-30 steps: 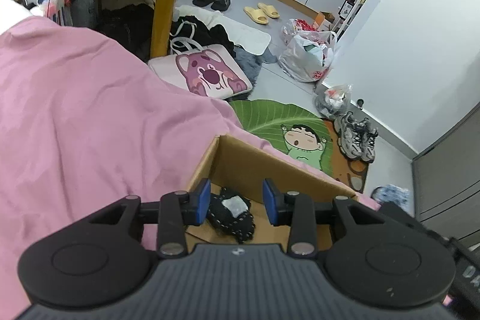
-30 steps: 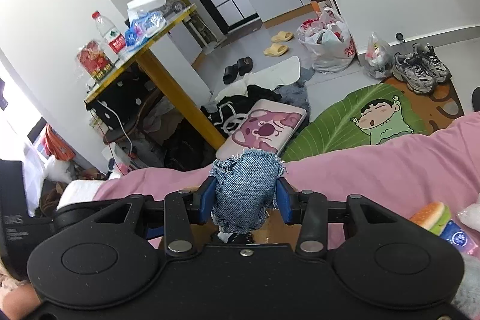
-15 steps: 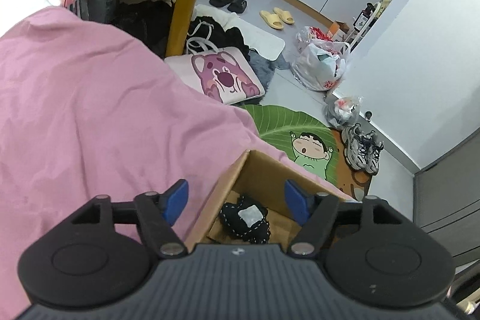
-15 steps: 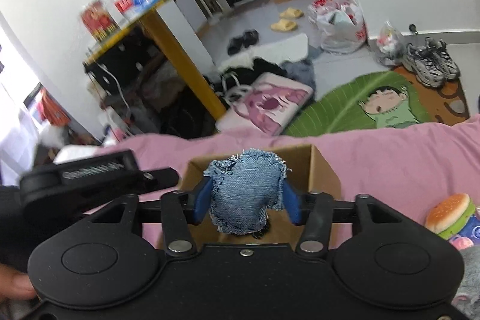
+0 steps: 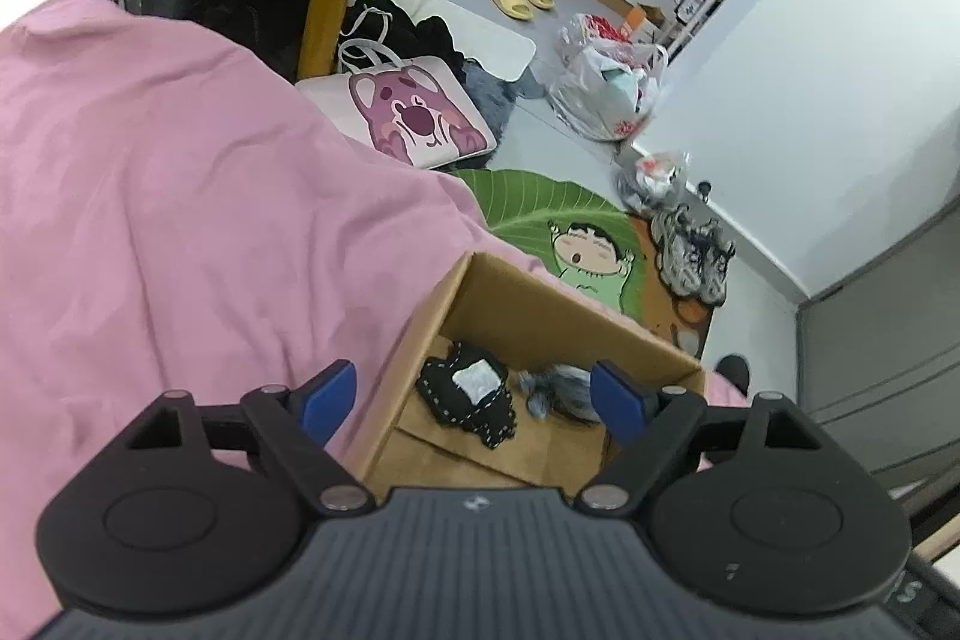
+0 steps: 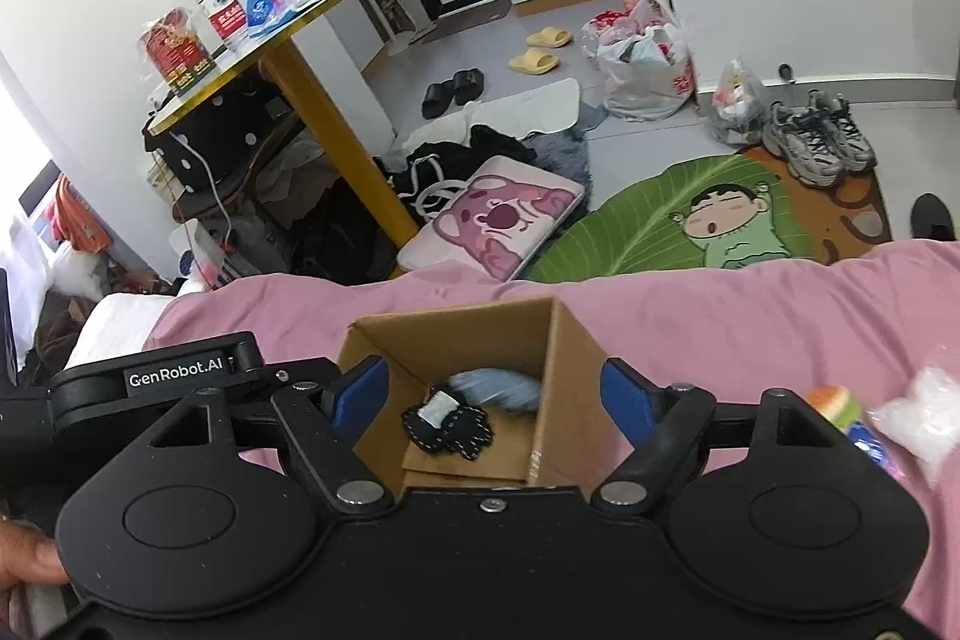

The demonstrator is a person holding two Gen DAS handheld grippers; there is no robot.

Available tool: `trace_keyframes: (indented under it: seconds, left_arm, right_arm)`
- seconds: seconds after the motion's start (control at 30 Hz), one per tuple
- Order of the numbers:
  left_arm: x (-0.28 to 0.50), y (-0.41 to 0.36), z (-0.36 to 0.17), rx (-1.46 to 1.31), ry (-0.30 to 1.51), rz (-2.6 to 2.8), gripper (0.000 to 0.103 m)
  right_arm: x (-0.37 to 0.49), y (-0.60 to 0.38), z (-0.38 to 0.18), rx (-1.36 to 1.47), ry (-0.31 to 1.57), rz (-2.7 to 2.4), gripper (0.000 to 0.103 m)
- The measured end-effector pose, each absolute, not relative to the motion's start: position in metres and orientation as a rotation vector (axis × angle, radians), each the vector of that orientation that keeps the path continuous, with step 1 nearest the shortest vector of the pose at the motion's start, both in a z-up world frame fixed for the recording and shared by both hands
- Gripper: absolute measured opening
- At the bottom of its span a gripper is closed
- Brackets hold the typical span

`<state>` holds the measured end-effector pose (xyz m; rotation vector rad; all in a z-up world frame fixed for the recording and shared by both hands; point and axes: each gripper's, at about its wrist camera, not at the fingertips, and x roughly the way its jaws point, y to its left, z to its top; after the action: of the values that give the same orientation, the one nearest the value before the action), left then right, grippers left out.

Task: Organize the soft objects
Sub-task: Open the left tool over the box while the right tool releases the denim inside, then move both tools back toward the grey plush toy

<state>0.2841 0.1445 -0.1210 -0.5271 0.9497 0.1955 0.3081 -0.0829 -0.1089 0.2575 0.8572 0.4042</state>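
An open cardboard box (image 5: 534,301) (image 6: 570,340) stands on the pink bedcover. Inside lie a black stitched soft toy (image 5: 468,394) (image 6: 447,424) and a blue denim soft toy (image 5: 558,388) (image 6: 498,388), which looks blurred. My left gripper (image 5: 474,400) is open and empty, above the box's near side. My right gripper (image 6: 495,394) is open and empty, directly over the box. A burger-shaped soft toy (image 6: 831,403) and a white fluffy object (image 6: 924,412) lie on the bed at the right.
The pink bedcover (image 5: 180,196) (image 6: 750,304) fills the near area. The left gripper's body (image 6: 168,376) shows at the left in the right wrist view. Beyond the bed edge the floor holds a pink cushion (image 6: 492,220), a green mat (image 6: 678,220), shoes and bags. A yellow-legged table (image 6: 336,118) stands behind.
My right gripper opened and the denim toy fell into the box. My left gripper opened wider and drew back from the black toy.
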Motion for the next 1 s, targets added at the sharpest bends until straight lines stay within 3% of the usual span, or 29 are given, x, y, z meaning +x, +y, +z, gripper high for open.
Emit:
trace_keyframes:
  seconds: [0.37, 1.0]
  left_arm:
    - [0.267, 0.12, -0.101, -0.4, 0.958, 0.095, 0.086]
    - [0.214, 0.047, -0.044, -0.197, 0.889, -0.011, 0.087]
  right_arm:
    - [0.277, -0.119, -0.089, 0.281, 0.825, 0.36, 0.079]
    - [0.224, -0.205, -0.062, 0.29, 0.806, 0.319, 0.093]
